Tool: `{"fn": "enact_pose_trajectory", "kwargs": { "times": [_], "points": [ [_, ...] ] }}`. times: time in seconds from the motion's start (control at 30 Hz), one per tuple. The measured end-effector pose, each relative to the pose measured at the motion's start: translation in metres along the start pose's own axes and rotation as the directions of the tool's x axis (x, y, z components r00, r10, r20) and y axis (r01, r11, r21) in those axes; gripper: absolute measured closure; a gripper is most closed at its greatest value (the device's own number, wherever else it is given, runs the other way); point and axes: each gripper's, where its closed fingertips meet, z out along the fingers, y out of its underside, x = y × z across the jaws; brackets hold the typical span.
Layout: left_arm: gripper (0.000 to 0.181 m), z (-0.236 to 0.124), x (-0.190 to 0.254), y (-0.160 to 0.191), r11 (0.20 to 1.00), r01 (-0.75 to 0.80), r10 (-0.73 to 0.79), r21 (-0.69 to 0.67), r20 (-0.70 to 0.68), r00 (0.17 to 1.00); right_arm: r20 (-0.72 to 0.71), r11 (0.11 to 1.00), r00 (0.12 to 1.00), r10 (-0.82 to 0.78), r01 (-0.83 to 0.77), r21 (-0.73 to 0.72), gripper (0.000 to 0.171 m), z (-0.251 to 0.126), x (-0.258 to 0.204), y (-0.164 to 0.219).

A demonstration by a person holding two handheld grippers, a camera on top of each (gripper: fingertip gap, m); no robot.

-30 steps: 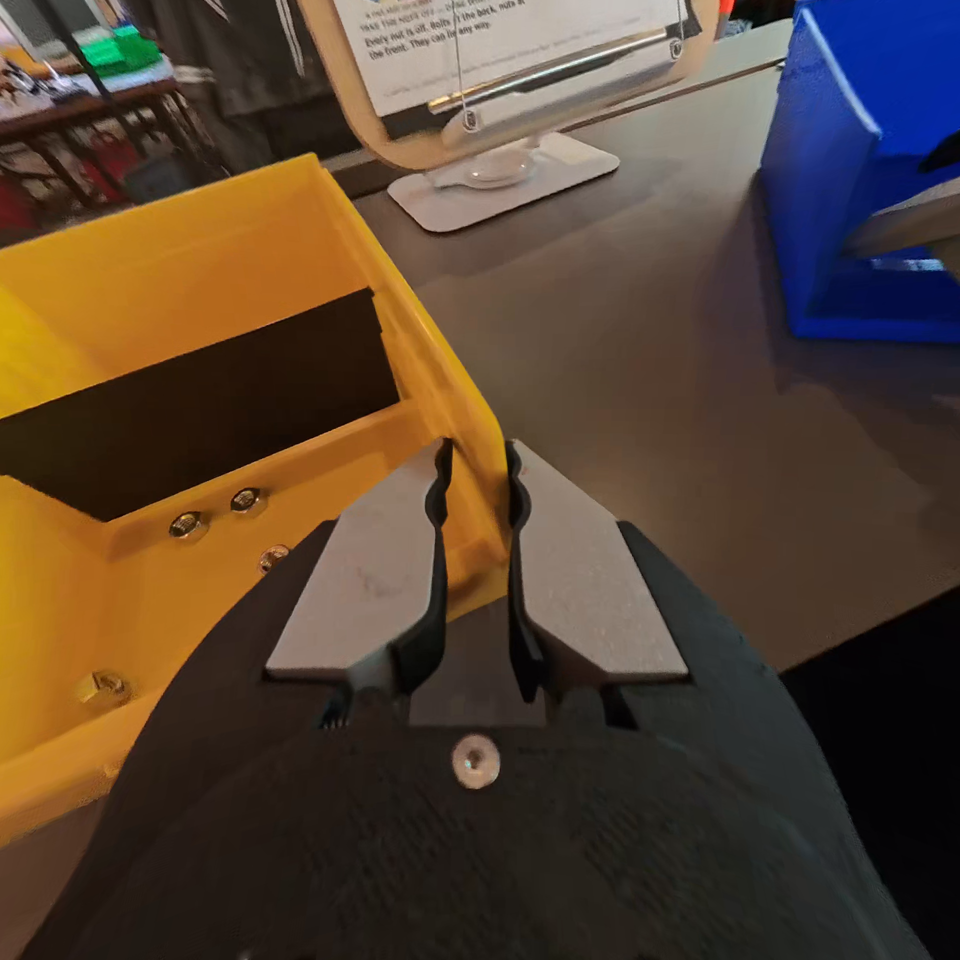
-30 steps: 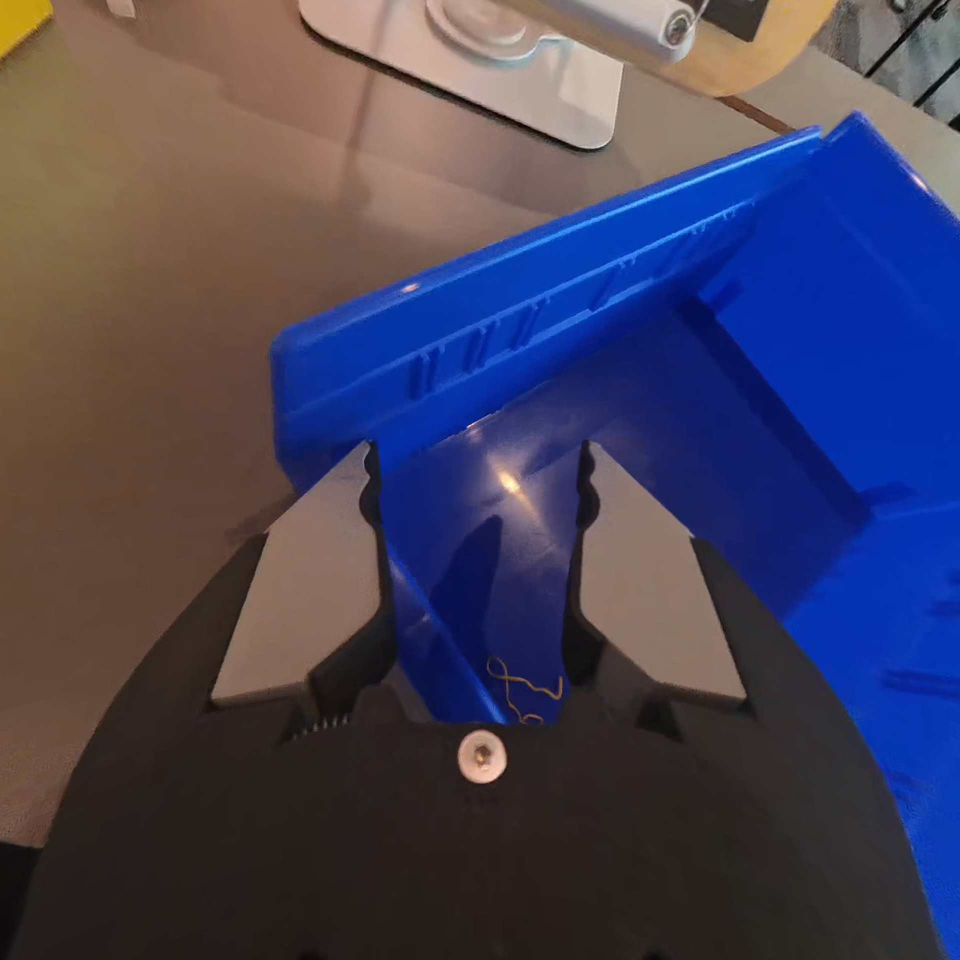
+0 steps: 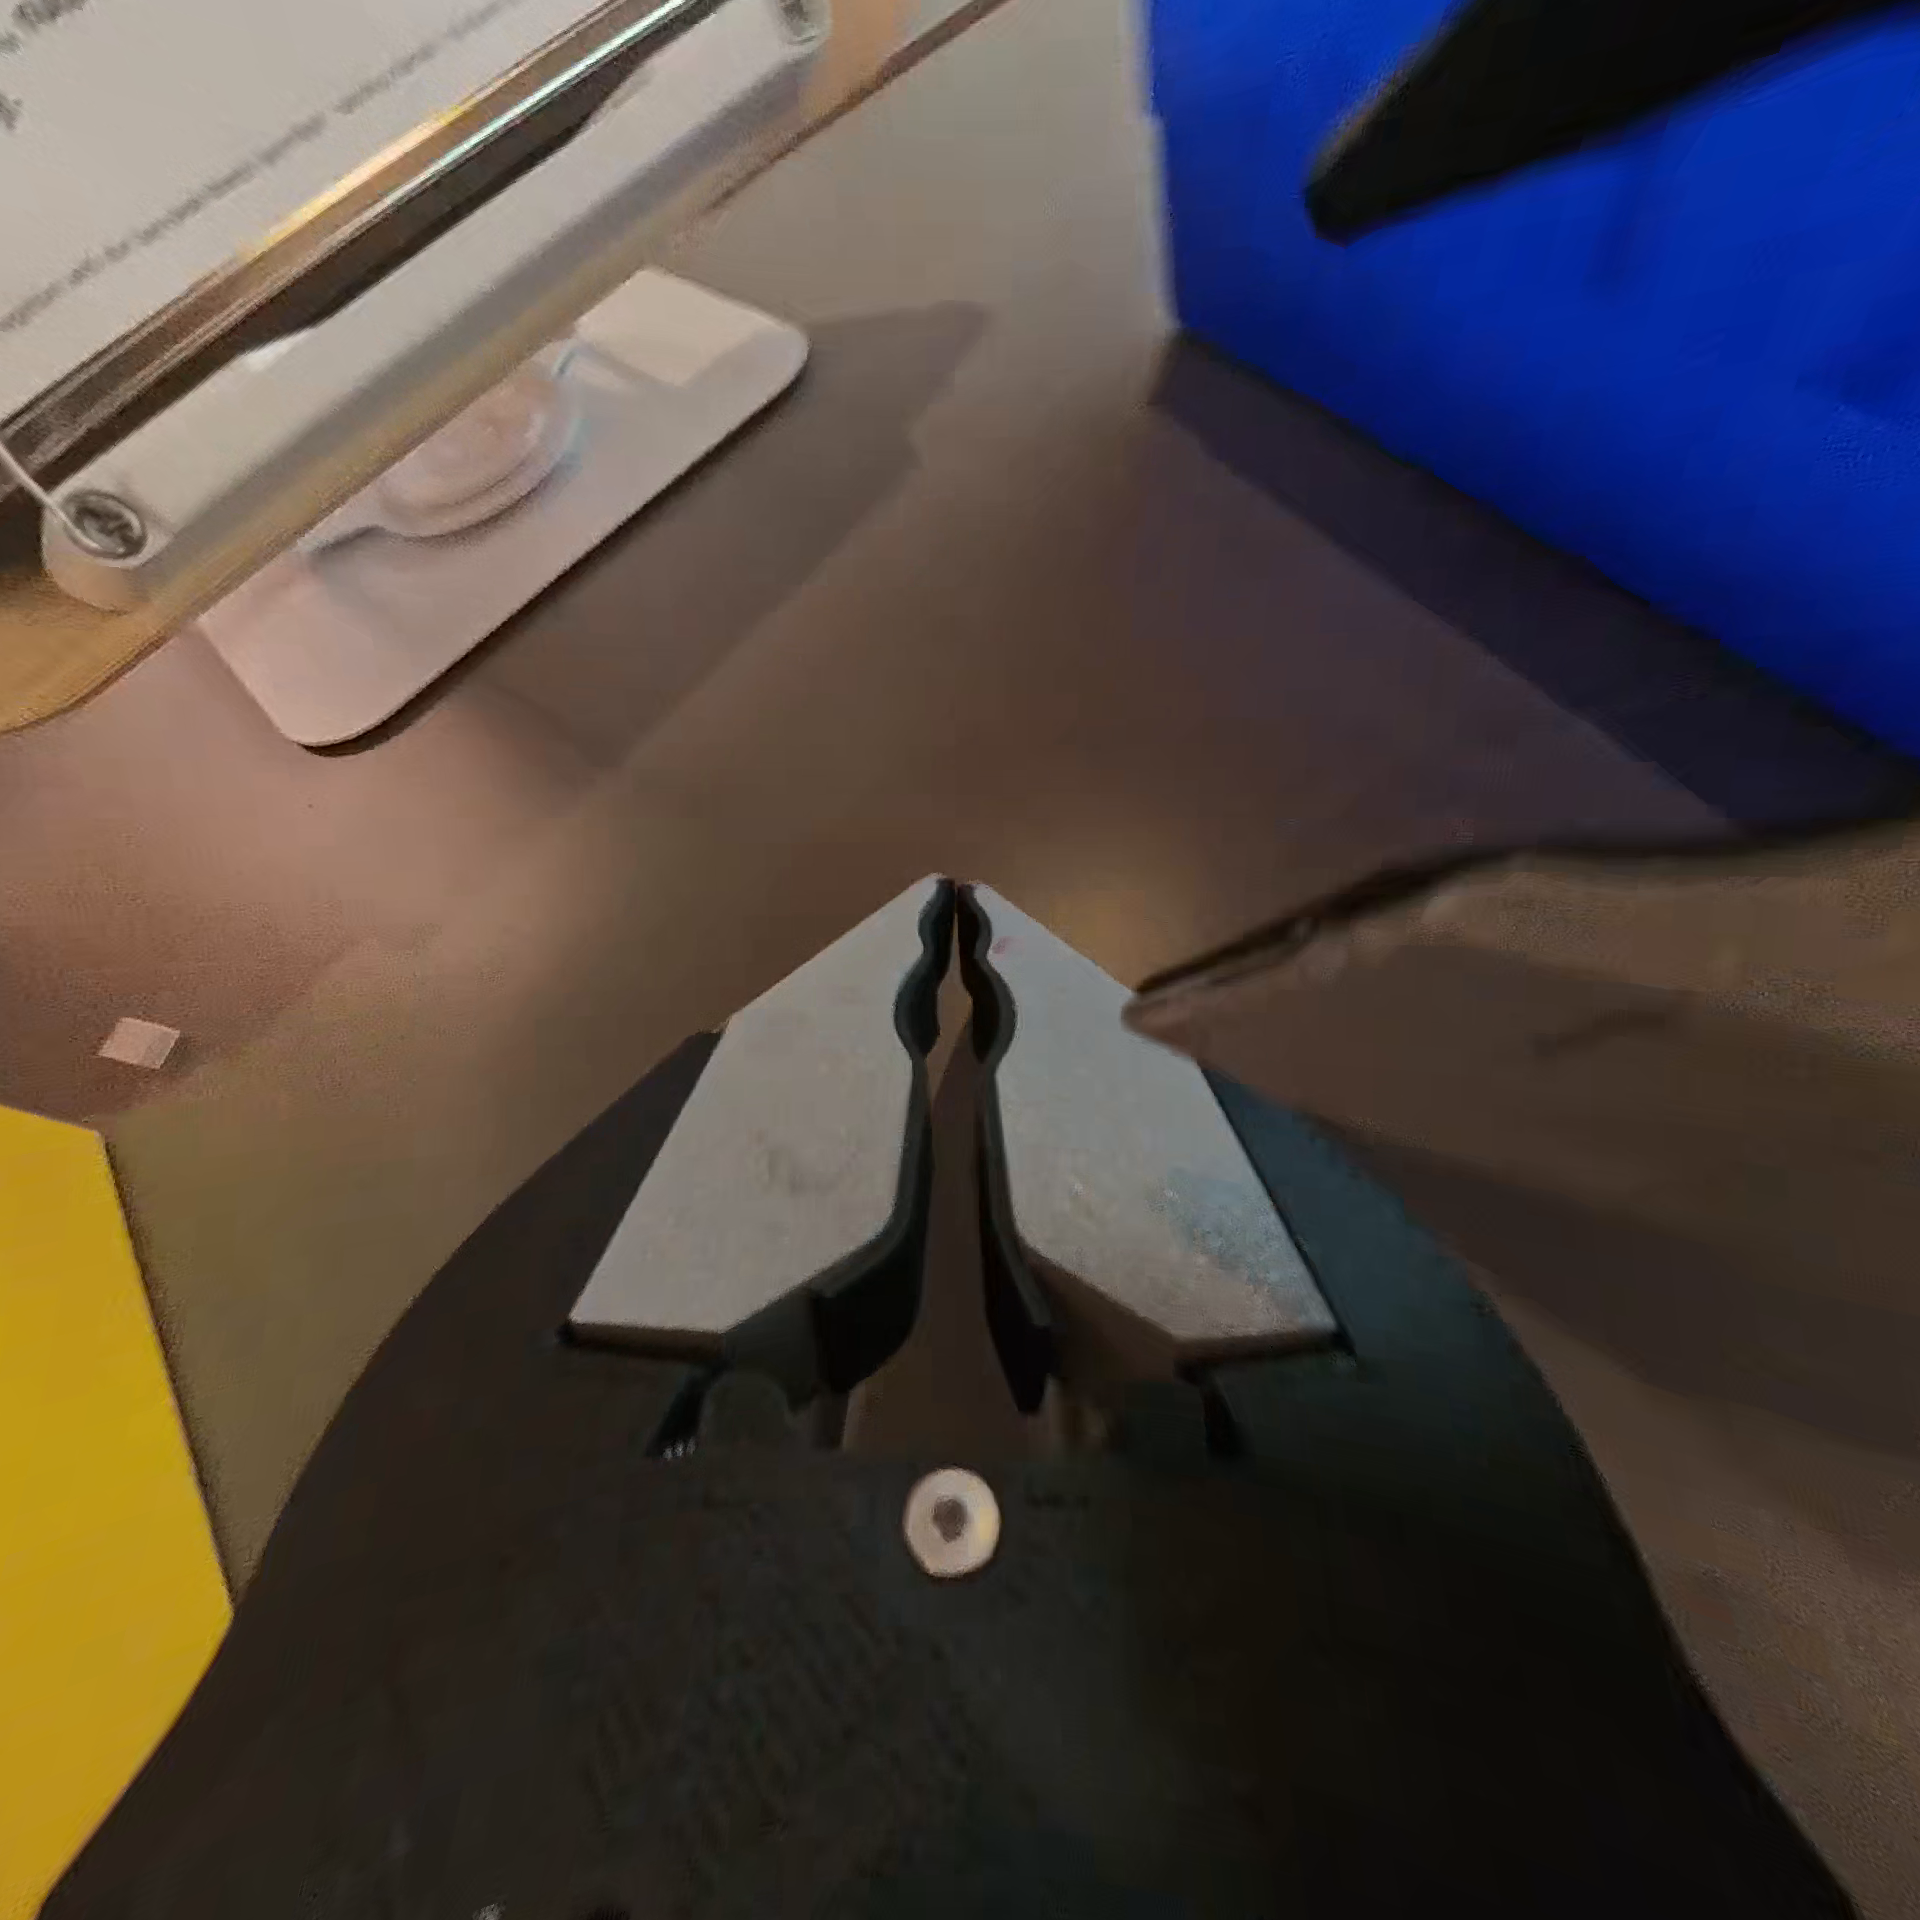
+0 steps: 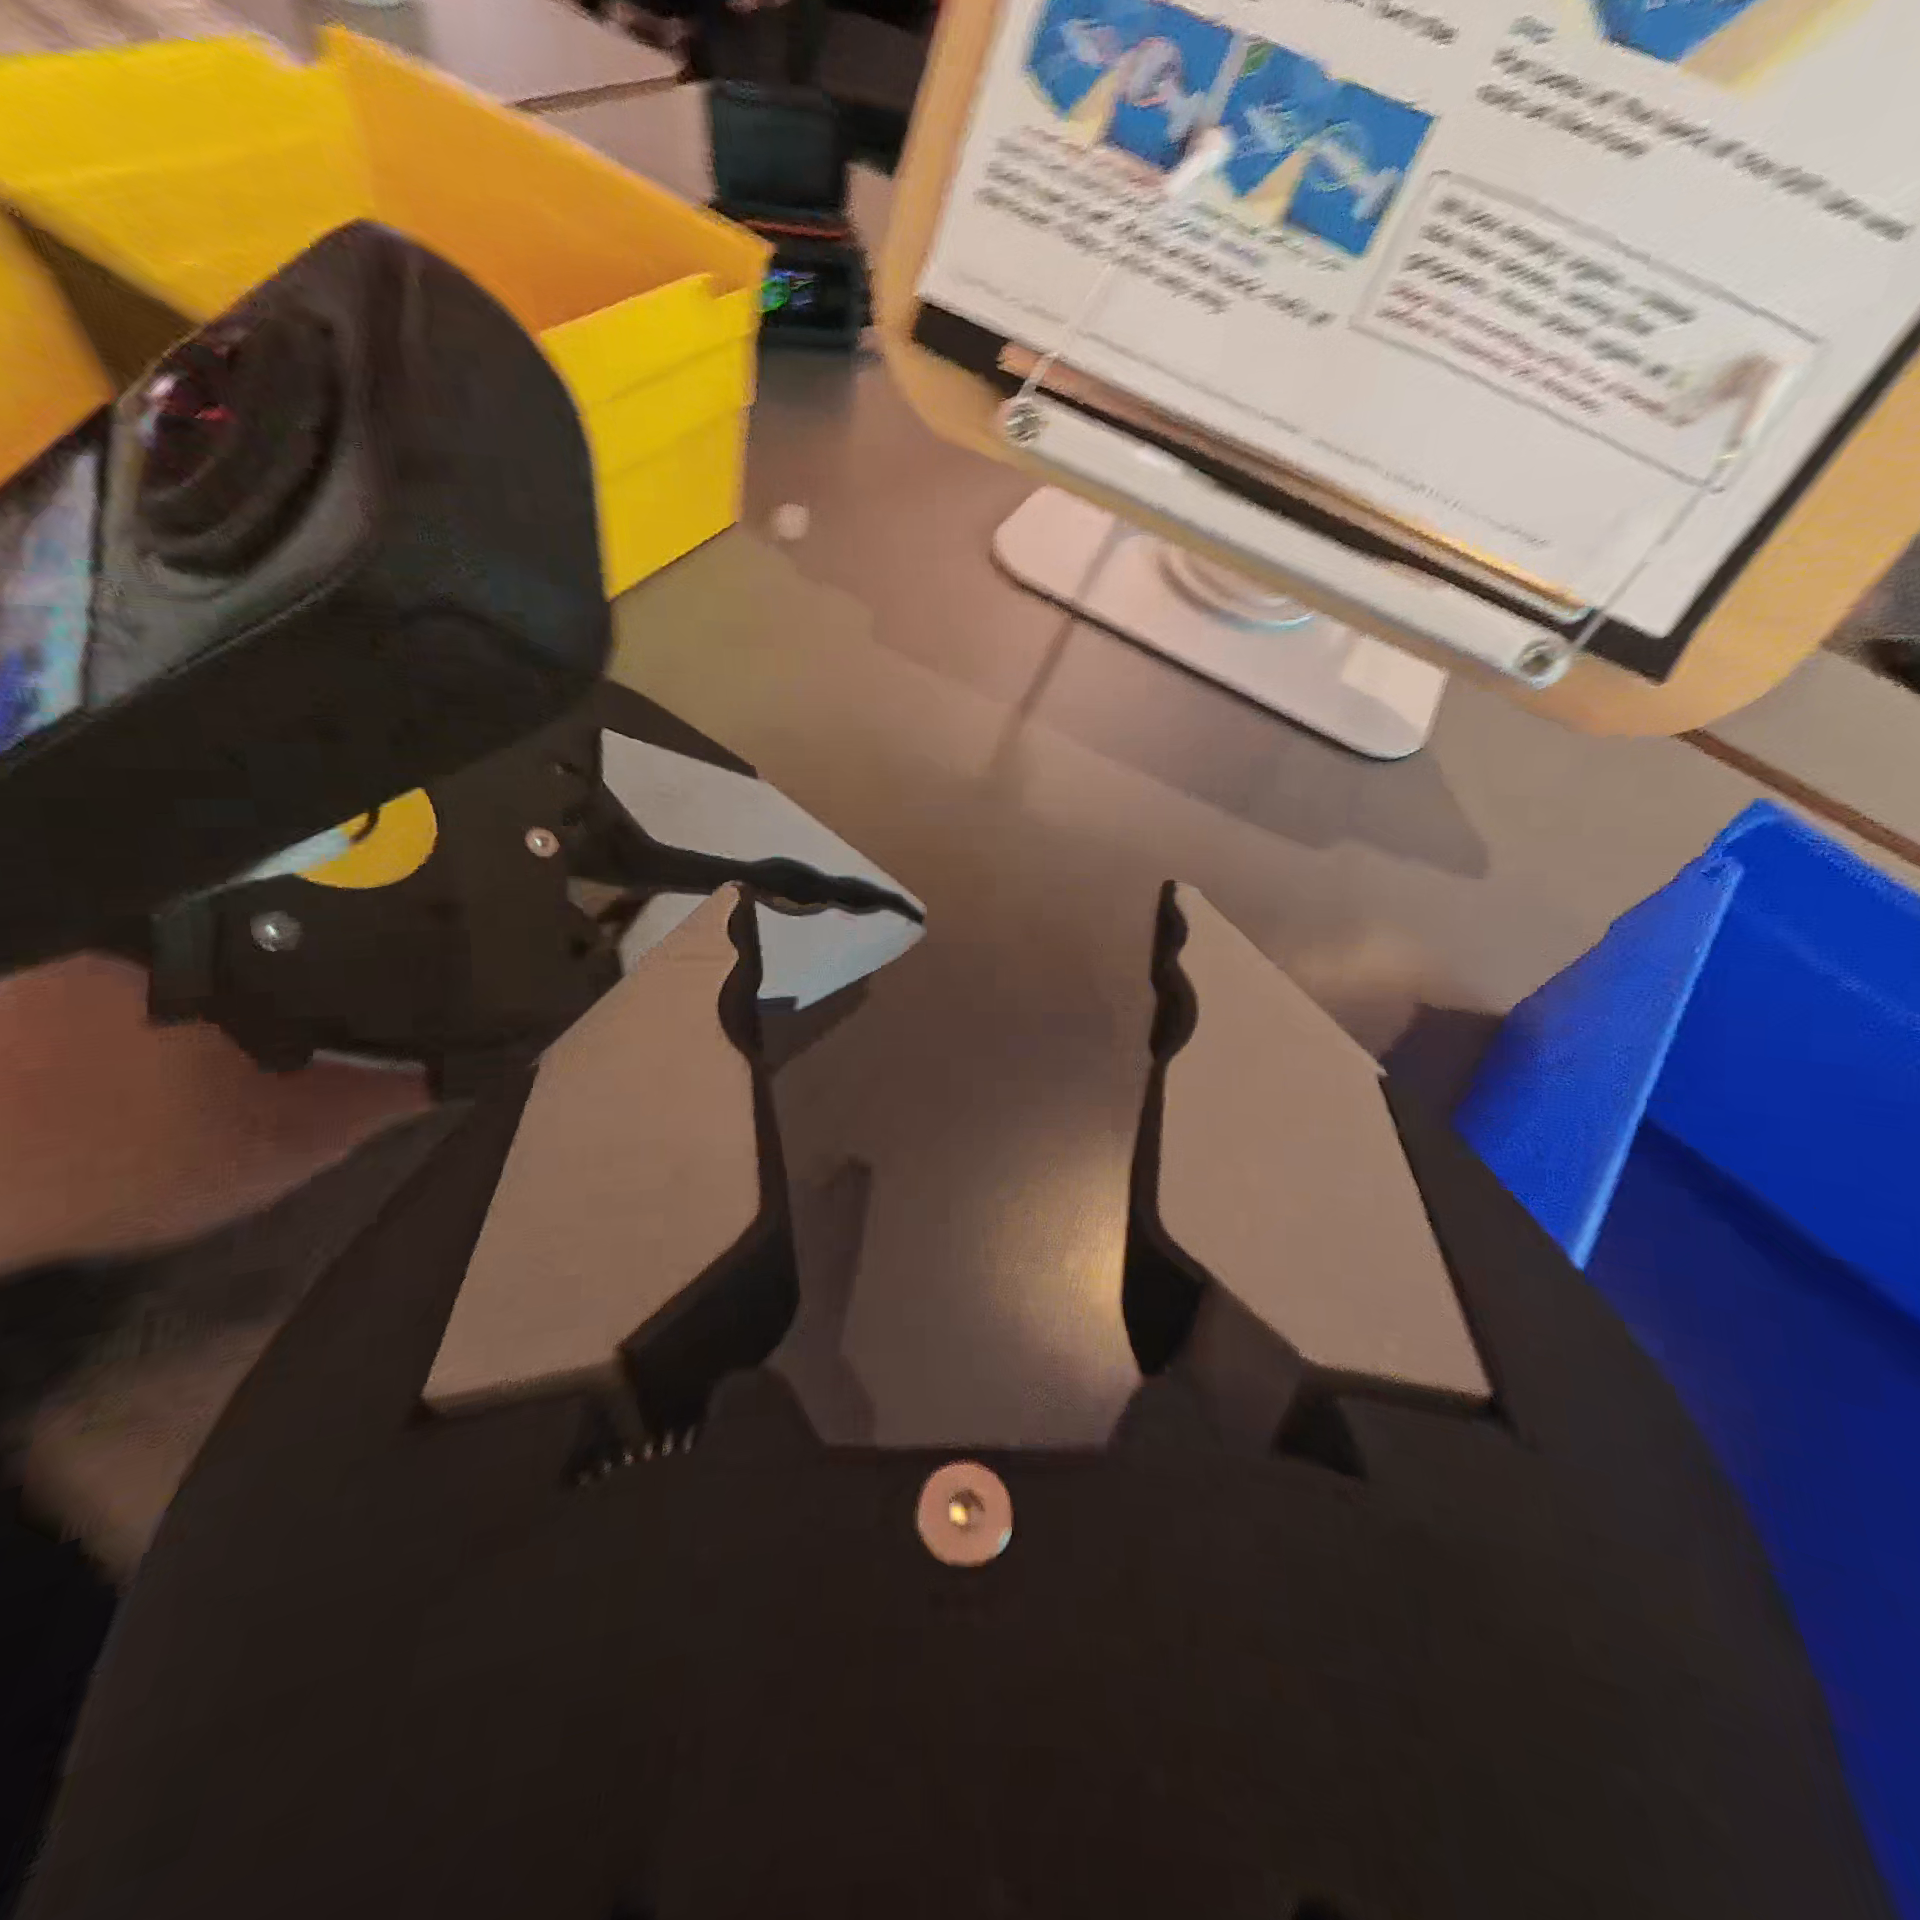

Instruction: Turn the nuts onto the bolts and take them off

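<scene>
Over brown matte table [image 3: 727,852], left gripper [image 3: 954,891] pinched together, empty. Right gripper [image 4: 954,894] spread wide, empty. Right wrist view alone shows left gripper from side, centre left, plus open yellow plastic bin [image 4: 582,260] upper left. Blue plastic bin [image 4: 1714,1091] right edge; instruction sheet on white stand [image 4: 1351,343] upper right. Nuts, bolts not visible in either view. Both views blurred.
</scene>
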Motion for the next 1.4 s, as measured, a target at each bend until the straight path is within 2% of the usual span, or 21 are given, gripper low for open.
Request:
{"fn": "enact_pose_trajectory", "kwargs": {
  "times": [0.03, 0.13, 0.23, 0.3, 0.4, 0.43, 0.53, 0.67, 0.77, 0.83, 0.87, 0.93, 0.97, 1.03, 1.07, 1.13, 1.2, 1.27, 1.33, 1.4],
  "points": [
    [0.181, 0.013, -0.010, -0.007, 0.999, 0.041, -0.042, -0.015, -0.009, 0.999, -0.038, 0.999, 0.999, 0.025, -0.023, 0.029, 0.100, 0.018, 0.009, -0.005],
    [0.181, 0.044, -0.047, -0.022, 1.000, 0.022, -0.021, -0.010, 0.063, 0.998, -0.096, 0.988, 0.992, 0.083, -0.070, 0.135, 0.108, 0.061, 0.031, -0.028],
    [0.181, 0.065, -0.058, -0.008, 0.994, 0.011, -0.007, -0.106, 0.037, 0.999, -0.039, 0.986, 0.989, 0.144, -0.140, 0.090, 0.101, 0.096, 0.032, -0.032],
    [0.181, 0.062, -0.059, -0.012, 0.997, 0.025, -0.023, -0.071, 0.017, 1.000, -0.101, 0.993, 0.988, 0.115, -0.111, 0.047, 0.101, 0.108, 0.048, -0.016],
    [0.181, 0.061, -0.061, -0.012, 0.996, 0.042, -0.041, -0.075, 0.026, 0.999, -0.107, 0.985, 0.980, 0.169, -0.173, -0.027, 0.100, 0.104, 0.058, 0.015],
    [0.181, 0.063, -0.060, -0.009, 0.995, 0.044, -0.042, -0.094, 0.020, 0.999, -0.118, 0.986, 0.980, 0.160, -0.165, -0.038, 0.098, 0.097, 0.062, 0.022],
    [0.181, 0.067, -0.055, -0.004, 0.991, 0.020, -0.019, -0.133, 0.006, 1.000, -0.165, 0.995, 0.983, 0.074, -0.083, -0.047, 0.107, 0.078, 0.077, 0.039],
    [0.181, 0.065, -0.053, -0.007, 0.993, 0.003, -0.002, -0.118, 0.013, 1.000, -0.136, 0.994, 0.990, 0.026, -0.040, -0.099, 0.102, 0.061, 0.080, 0.054],
    [0.180, 0.065, -0.057, -0.009, 0.994, 0.027, -0.025, -0.104, 0.022, 0.999, 0.031, 0.995, 0.999, 0.033, -0.030, -0.100, 0.100, 0.056, 0.043, 0.034],
    [0.181, 0.063, -0.065, -0.014, 0.996, 0.056, -0.053, -0.065, 0.055, 0.997, 0.102, 0.996, 0.995, 0.005, 0.004, -0.089, 0.102, 0.065, 0.023, 0.012],
    [0.181, 0.061, -0.084, -0.016, 0.993, 0.108, -0.101, -0.038, 0.149, 0.984, 0.113, 0.994, 0.993, -0.018, 0.030, -0.102, 0.114, 0.074, 0.021, 0.006],
    [0.178, 0.056, -0.094, -0.018, 0.981, 0.194, -0.193, 0.005, 0.117, 0.974, 0.078, 0.993, 0.997, 0.016, -0.007, -0.121, 0.119, 0.100, 0.029, -0.003],
    [0.174, 0.054, -0.098, -0.019, 0.971, 0.239, -0.241, 0.029, 0.099, 0.965, 0.120, 0.987, 0.991, 0.059, -0.040, -0.156, 0.122, 0.111, 0.026, -0.003],
    [0.171, 0.050, -0.108, -0.019, 0.960, 0.273, -0.278, 0.055, 0.109, 0.954, 0.184, 0.984, 0.980, 0.079, -0.047, -0.174, 0.102, 0.125, 0.023, -0.005],
    [0.170, 0.049, -0.113, -0.018, 0.961, 0.272, -0.277, 0.059, 0.123, 0.953, 0.149, 0.988, 0.987, 0.061, -0.038, -0.152, 0.092, 0.133, 0.031, -0.005],
    [0.162, 0.050, -0.117, -0.020, 0.963, 0.260, -0.267, 0.070, 0.139, 0.954, 0.087, 0.991, 0.996, 0.012, 0.000, -0.136, 0.100, 0.148, 0.046, 0.001],
    [0.154, 0.054, -0.115, -0.018, 0.968, 0.249, -0.252, 0.045, 0.134, 0.958, 0.041, 0.987, 0.998, -0.052, 0.058, -0.148, 0.100, 0.163, 0.057, 0.017],
    [0.146, 0.059, -0.115, -0.012, 0.975, 0.224, -0.221, -0.001, 0.146, 0.964, 0.080, 0.977, 0.995, -0.062, 0.077, -0.198, 0.099, 0.174, 0.052, 0.032],
    [0.144, 0.059, -0.119, -0.009, 0.981, 0.193, -0.187, -0.016, 0.173, 0.967, 0.063, 0.978, 0.996, -0.063, 0.074, -0.195, 0.098, 0.176, 0.059, 0.031],
    [0.148, 0.056, -0.133, -0.008, 0.983, 0.186, -0.180, -0.005, 0.224, 0.958, -0.016, 0.981, 0.996, -0.083, 0.079, -0.180, 0.099, 0.171, 0.081, 0.029]
  ]
}}
